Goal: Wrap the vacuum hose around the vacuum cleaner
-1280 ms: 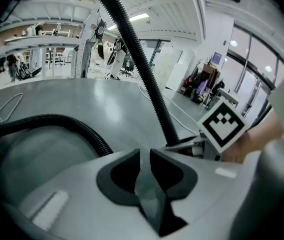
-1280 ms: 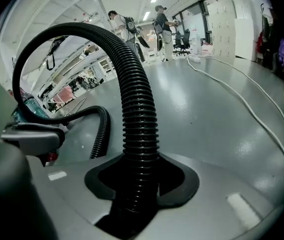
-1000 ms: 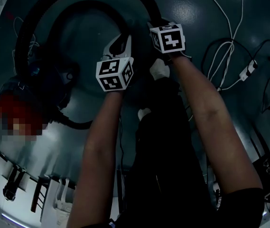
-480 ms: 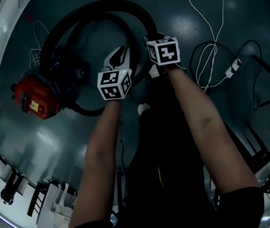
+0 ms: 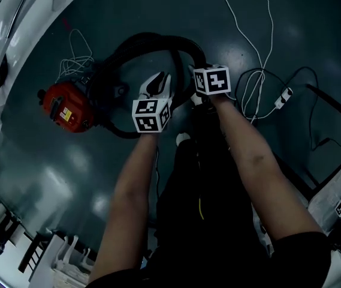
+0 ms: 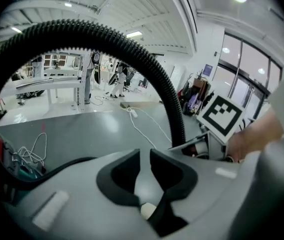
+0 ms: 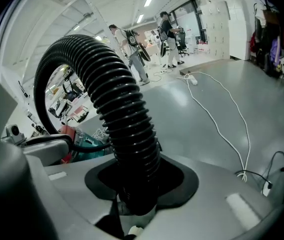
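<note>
Raised higher now, right gripper [image 5: 199, 74] clamps the hose [image 5: 158, 38], left gripper [image 5: 161, 83] nearly closed, empty; tugging could topple the vacuum [image 5: 68, 105], mid-left.

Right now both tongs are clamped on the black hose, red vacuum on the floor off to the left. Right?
Not both. Only the right tongs clamp the black hose; the left tongs stand almost closed with nothing between them, as the left gripper view shows. The red vacuum is on the floor to the left.
</note>
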`<state>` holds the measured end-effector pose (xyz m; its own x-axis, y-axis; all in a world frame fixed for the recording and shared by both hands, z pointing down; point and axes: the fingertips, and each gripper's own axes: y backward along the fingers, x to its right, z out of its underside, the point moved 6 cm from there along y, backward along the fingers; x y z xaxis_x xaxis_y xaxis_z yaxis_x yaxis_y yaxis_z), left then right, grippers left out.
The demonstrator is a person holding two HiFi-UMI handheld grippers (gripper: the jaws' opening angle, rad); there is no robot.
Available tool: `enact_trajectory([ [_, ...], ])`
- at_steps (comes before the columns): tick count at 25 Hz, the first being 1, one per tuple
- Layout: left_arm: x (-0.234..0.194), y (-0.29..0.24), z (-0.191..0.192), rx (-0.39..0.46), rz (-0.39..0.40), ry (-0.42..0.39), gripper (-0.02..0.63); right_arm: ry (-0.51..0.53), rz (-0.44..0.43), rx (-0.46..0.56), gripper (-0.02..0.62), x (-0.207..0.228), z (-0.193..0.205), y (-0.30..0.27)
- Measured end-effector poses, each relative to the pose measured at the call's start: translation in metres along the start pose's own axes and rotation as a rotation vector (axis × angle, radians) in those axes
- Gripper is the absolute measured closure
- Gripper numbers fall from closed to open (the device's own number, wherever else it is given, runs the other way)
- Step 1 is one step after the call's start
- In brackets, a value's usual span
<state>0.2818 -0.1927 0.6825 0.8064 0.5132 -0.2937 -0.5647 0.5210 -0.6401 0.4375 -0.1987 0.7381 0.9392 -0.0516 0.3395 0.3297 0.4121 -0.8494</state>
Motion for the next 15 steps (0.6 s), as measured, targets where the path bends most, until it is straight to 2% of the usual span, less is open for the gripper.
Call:
enact_trajectory([
  [6, 0.01, 0.064, -0.015, 0.036, -0.01, -0.007, 0.538, 0.028, -0.025, -0.02, 0.443, -0.039, -0.002, 0.046],
  [15, 0.0, 0.163, -0.012, 0.091, -0.066, 0.024, 0.538, 0.066, -0.064, -0.033, 0.443, -0.106, 0.011, 0.092],
])
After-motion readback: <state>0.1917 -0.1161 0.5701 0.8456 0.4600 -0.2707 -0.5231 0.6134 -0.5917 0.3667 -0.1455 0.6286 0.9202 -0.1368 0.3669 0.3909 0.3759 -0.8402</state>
